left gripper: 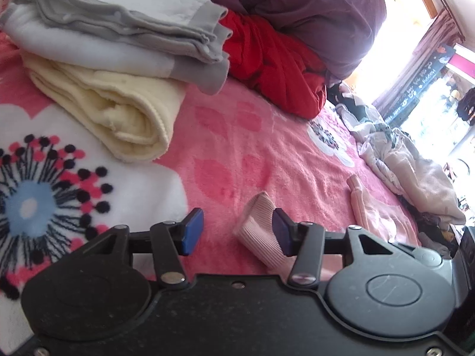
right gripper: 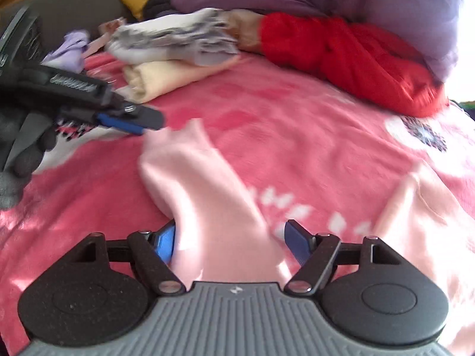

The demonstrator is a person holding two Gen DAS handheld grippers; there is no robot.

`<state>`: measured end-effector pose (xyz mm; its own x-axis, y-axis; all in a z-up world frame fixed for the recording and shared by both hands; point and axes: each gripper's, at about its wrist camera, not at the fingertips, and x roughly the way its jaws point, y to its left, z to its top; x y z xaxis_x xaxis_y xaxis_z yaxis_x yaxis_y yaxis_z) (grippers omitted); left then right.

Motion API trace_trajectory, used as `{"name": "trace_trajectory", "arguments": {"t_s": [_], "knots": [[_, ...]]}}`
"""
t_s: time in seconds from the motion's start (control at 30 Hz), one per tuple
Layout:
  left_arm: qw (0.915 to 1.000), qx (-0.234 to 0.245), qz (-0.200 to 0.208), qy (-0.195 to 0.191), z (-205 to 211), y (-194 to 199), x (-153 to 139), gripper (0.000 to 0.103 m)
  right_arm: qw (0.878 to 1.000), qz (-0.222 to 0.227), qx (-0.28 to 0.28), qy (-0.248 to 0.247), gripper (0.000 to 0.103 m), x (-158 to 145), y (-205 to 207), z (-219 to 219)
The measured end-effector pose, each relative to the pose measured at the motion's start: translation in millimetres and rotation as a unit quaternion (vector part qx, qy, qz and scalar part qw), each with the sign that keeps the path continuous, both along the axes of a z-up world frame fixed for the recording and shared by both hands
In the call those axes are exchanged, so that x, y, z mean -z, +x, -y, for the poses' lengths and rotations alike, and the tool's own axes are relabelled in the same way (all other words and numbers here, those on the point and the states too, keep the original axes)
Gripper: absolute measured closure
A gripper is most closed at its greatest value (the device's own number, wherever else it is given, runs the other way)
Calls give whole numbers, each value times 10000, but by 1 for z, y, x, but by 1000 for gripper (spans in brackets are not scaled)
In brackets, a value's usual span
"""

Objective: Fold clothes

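A: Nearest, the left tool (left gripper: 237,231) is released, the pink sleeve (left gripper: 261,234) loose beside one pad.
B: The right tool (right gripper: 228,244) gapes too, straddling the pink garment (right gripper: 202,184) on the bed (right gripper: 311,124).
A: Beyond sit the folded stack (left gripper: 112,59), then the red garment (left gripper: 273,59).

Open blanket (left gripper: 267,148) between folded stack (left gripper: 112,59) and red garment (left gripper: 273,59).

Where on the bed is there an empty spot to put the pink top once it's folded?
The pink blanket is bare between the folded stack and the crumpled pale clothes, just below the red garment. It's crowded along the back, and the pink top covers the near part.
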<state>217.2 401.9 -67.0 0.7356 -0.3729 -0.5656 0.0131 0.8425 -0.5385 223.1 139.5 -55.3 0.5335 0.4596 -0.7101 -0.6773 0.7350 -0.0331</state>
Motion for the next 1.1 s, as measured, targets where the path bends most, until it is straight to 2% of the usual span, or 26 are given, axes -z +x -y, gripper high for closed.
{"name": "trace_trajectory", "arguments": {"t_s": [0.07, 0.17, 0.27, 0.4, 0.43, 0.53, 0.6, 0.7, 0.77, 0.8, 0.87, 0.97, 1.1], "knots": [[10000, 48, -30, -70, -3, 0, 2, 52, 9992, -236, -98, 308, 30, -4, 2, 10], [9997, 112, -38, -226, -7, -2, 4, 51, 9896, -785, -465, 1114, 28, -18, 2, 27], [9995, 186, -83, -259, -7, -7, 5, 51, 9880, -723, -545, 1253, 29, -29, 10, 26], [9987, 330, -110, -364, -8, -15, 5, 51, 9889, -701, -439, 1235, 33, -35, 41, 23], [9986, 343, -114, -385, -8, -16, 5, 51, 9890, -702, -504, 1197, 36, -36, 49, 21], [9981, 330, -161, -503, -9, -13, 9, 51, 9913, -587, -873, 793, 56, -29, 60, 6], [9980, 337, -167, -517, -6, -10, 10, 51, 9905, -661, -1093, 518, 57, -21, 64, -9], [9978, 358, -173, -527, -3, -7, 10, 51, 9895, -768, -1146, 433, 64, -11, 71, -19], [9978, 339, -191, -545, -2, -5, 12, 52, 9873, -1030, -1103, 497, 96, -6, 81, -23], [9976, 320, -192, -583, -3, -4, 13, 53, 9861, -1193, -986, 609, 96, -5, 88, -23], [9973, 276, -193, -648, -4, -3, 14, 55, 9748, -1799, -677, 1133, 96, 0, 107, -13], [9968, 245, -178, -746, -4, -2, 14, 56, 9487, -2529, -464, 1839, 95, 12, 123, 5], [9960, 151, -136, -874, -4, 1, 17, 57, 9164, -3083, -341, 2532, 95, 23, 129, 21]]}}
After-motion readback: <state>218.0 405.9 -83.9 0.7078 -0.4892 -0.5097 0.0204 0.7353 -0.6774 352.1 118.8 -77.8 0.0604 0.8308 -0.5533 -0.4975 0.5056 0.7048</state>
